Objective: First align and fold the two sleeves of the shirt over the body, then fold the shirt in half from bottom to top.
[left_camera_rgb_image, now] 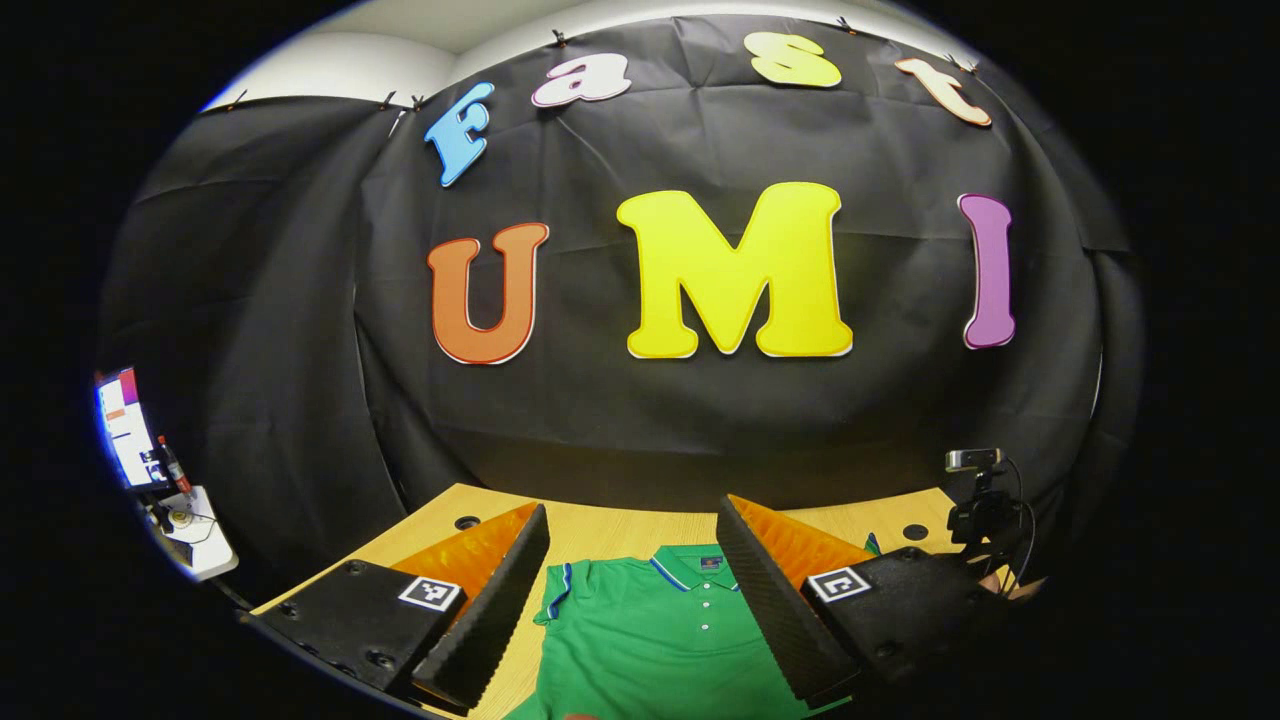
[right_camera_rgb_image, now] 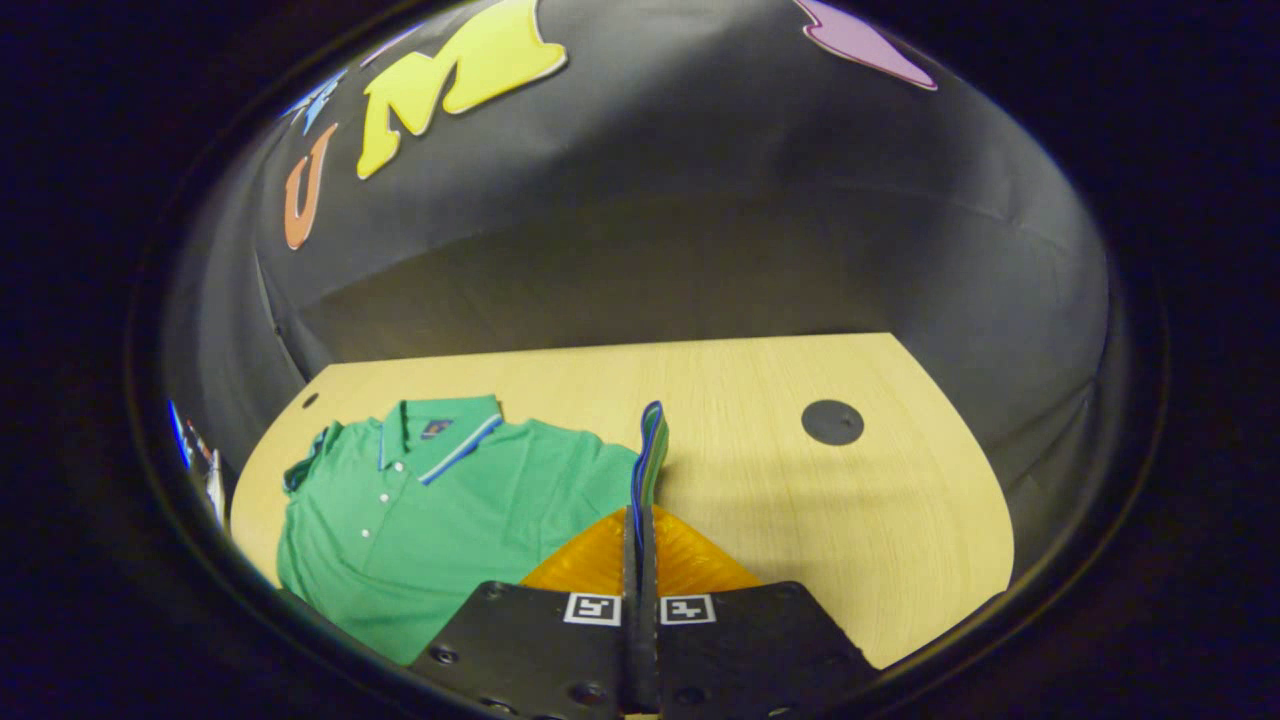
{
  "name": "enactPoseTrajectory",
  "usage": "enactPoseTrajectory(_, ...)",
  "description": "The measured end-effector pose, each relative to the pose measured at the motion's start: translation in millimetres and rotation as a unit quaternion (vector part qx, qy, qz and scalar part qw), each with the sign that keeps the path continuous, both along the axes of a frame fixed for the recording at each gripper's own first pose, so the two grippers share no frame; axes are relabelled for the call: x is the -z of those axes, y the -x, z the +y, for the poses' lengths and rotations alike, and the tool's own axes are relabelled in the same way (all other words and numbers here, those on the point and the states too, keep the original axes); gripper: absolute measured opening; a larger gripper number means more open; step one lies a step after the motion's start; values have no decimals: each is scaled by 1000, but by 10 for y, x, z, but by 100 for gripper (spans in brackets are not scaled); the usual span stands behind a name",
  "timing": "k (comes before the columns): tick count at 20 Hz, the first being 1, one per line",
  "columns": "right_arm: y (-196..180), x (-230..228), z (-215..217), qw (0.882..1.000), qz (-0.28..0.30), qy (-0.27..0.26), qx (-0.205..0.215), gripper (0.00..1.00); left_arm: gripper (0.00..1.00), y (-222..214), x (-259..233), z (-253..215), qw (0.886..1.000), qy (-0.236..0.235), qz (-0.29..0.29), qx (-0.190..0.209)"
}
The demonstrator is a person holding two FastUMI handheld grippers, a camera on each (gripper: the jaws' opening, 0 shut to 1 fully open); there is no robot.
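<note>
In the left gripper view, the left gripper (left_camera_rgb_image: pixel 632 560) hangs above the light wooden surface (left_camera_rgb_image: pixel 610 528) with its two fingers set wide apart and nothing between them; beyond and below them lies the green short-sleeved polo shirt with blue-and-white trim (left_camera_rgb_image: pixel 655 640), spread flat, its collar toward the black cloth wall and its buttoned placket running down the middle; one sleeve lies out flat just beside the left finger; a small camera on a black stand (left_camera_rgb_image: pixel 975 500) sits at the far right corner of the surface; a lit screen (left_camera_rgb_image: pixel 125 425) stands well off to the left.

In the right gripper view, the right gripper (right_camera_rgb_image: pixel 641 515) has its fingers pressed together on the trimmed hem of the shirt's sleeve (right_camera_rgb_image: pixel 650 450), which stands up on edge from between them, lifted off the surface (right_camera_rgb_image: pixel 850 500); the rest of the shirt (right_camera_rgb_image: pixel 440 510) lies flat to the left of the gripper, collar toward the wall; a round dark hole cover (right_camera_rgb_image: pixel 832 422) sits in the surface well to the right.
</note>
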State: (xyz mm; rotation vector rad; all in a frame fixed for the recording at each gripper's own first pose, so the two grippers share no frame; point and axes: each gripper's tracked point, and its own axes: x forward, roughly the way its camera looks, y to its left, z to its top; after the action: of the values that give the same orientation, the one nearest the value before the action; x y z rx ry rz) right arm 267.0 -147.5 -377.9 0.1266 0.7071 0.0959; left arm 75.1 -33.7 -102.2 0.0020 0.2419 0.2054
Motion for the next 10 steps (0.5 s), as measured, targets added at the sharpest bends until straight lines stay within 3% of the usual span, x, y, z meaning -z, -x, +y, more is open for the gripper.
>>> enactPoseTrajectory(5,-1,-505,479,999,-22,25,-10,0,100,128,-12,336,1000,17,-12,-19)
enactPoseTrajectory(10,6,-553,1231,999,-9,46,-24,0,100,377,42,906,999,24,-8,-45)
